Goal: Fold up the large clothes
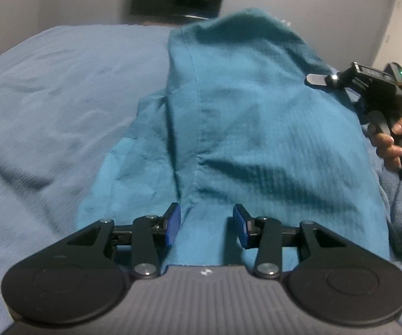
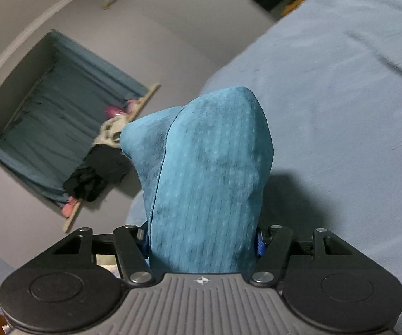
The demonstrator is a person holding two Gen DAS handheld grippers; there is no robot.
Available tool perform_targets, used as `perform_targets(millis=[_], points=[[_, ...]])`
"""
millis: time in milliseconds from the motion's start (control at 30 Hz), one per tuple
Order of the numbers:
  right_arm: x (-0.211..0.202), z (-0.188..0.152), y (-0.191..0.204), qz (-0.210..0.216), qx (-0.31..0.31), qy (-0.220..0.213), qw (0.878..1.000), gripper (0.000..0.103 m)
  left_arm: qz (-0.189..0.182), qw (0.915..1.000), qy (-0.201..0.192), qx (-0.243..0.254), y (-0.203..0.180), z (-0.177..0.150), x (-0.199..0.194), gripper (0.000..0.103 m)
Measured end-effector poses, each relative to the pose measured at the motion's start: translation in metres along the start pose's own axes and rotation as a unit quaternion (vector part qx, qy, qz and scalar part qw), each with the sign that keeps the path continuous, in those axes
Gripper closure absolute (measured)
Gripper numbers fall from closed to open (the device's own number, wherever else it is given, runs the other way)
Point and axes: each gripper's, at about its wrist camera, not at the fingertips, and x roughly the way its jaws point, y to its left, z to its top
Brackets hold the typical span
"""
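Across the bed (image 1: 47, 89), covered by a light blue sheet, a teal garment (image 1: 242, 128) lies in loose folds, with a stitched seam running along its length toward the left gripper (image 1: 206, 224). That gripper's blue-padded fingers (image 1: 173, 223) stand apart, one on each side of the cloth near the seam, with fabric passing between them but not pinched. Farther right in the left wrist view, the right gripper (image 1: 316, 79) rests against the garment's edge, held by the person's right hand (image 1: 396, 142). From the right wrist view, the right gripper (image 2: 202, 241) has its fingers closed against a bunched fold of the teal garment (image 2: 206, 173), which rises in a rounded hump ahead of the camera. Beyond it hang a teal curtain (image 2: 47, 128) and some dark clothing (image 2: 97, 176) against the wall.
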Motion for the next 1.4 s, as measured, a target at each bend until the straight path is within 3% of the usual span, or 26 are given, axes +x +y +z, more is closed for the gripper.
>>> perform_targets(millis=[133,333,467,533,600,700,833,1033,1133,1267,1367,1400], points=[[-0.014,0.053,-0.022,-0.046,-0.005,0.013,0.999,0.038,-0.006,0.9998,-0.014,0.015,-0.011,0.015,0.031,0.064],[-0.010,0.143,-0.026,-0.112,-0.061,-0.013,0.992,0.037,-0.015,0.9996,-0.022,0.011,-0.019,0.029,0.078,0.064],[0.013,0.174,-0.037,-0.176,-0.066,-0.035,0.982,0.023,-0.019,0.9995,-0.018,0.016,-0.022,0.026,0.098,0.064],[0.024,0.179,-0.053,-0.237,-0.057,-0.047,0.969,0.018,-0.023,0.9990,-0.025,0.030,-0.027,0.020,0.099,0.063],[0.025,0.173,-0.056,-0.278,-0.070,-0.070,0.955,0.017,-0.031,0.9982,-0.036,0.037,-0.029,0.021,0.095,0.059],[0.008,0.160,-0.056,-0.272,-0.064,-0.112,0.954,0.018,-0.024,0.9970,-0.044,0.058,-0.034,0.018,0.091,0.058],[-0.019,0.105,-0.029,-0.251,-0.101,-0.147,0.951,0.018,-0.015,0.9959,-0.045,0.076,-0.032,0.014,0.097,0.058],[-0.064,0.001,-0.008,-0.297,-0.190,-0.123,0.928,0.023,-0.005,0.9957,-0.041,0.083,-0.034,0.014,0.103,0.056],[-0.062,-0.044,-0.004,-0.320,-0.248,-0.117,0.907,0.025,0.001,0.9962,-0.033,0.081,-0.036,0.014,0.110,0.056],[-0.031,-0.062,-0.012,-0.372,-0.302,-0.099,0.872,0.019,0.012,0.9961,-0.024,0.085,-0.039,0.014,0.119,0.053],[-0.020,-0.052,-0.004,-0.378,-0.309,-0.089,0.868,0.014,0.019,0.9959,-0.024,0.085,-0.039,0.013,0.120,0.052],[-0.023,-0.046,-0.001,-0.376,-0.311,-0.095,0.868,0.020,0.021,0.9959,-0.024,0.085,-0.039,0.014,0.122,0.051]])
